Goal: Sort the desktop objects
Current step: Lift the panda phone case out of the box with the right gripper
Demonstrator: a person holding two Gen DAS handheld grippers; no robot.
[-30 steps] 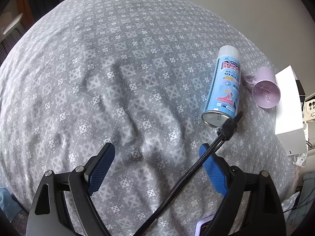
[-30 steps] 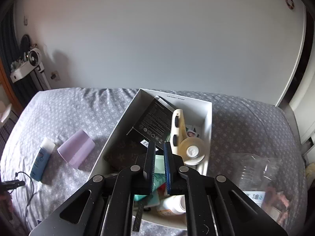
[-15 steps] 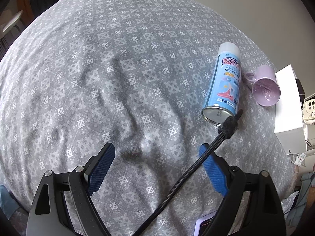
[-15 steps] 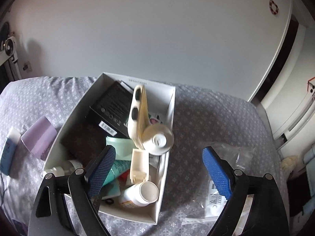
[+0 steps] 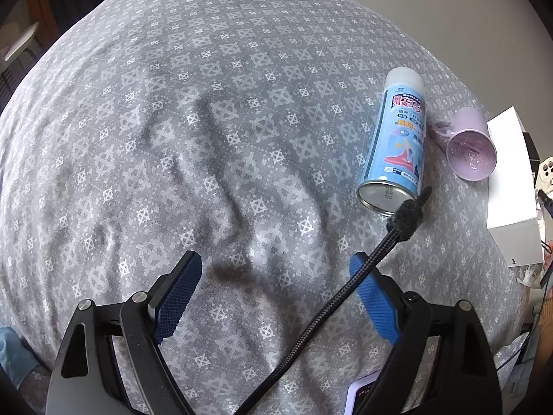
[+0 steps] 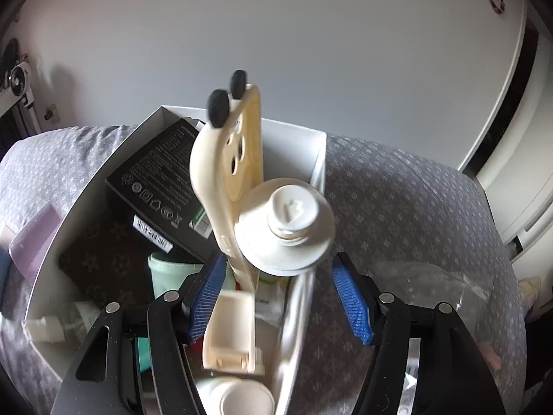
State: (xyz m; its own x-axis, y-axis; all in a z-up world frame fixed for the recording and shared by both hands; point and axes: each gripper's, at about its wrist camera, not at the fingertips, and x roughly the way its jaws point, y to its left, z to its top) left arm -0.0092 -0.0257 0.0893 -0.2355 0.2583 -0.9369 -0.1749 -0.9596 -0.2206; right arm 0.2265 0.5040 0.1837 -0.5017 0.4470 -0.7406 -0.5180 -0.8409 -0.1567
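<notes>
My left gripper (image 5: pixel 276 297) is open and empty above the grey patterned bedspread (image 5: pixel 172 138). A light blue spray can (image 5: pixel 397 145) lies on its side to the upper right, a lilac cup (image 5: pixel 471 150) beside it. My right gripper (image 6: pixel 280 294) is open, low over a white box (image 6: pixel 319 159) full of items. A white bottle top (image 6: pixel 287 224) and a cream phone case (image 6: pixel 231 169) stand just ahead of its fingers. A black carton (image 6: pixel 162 180) and a brown wallet (image 6: pixel 100 269) lie inside the box.
A black braided cable (image 5: pixel 345 287) with a fuzzy tie crosses my left gripper's right finger. The white box (image 5: pixel 508 180) shows at the right edge of the left wrist view. A clear plastic bag (image 6: pixel 432 287) lies right of the box. A wall stands behind.
My right gripper opened from shut and moved down and closer to the box, so the bottle and phone case loom larger. My left gripper stayed open and drifted only slightly.
</notes>
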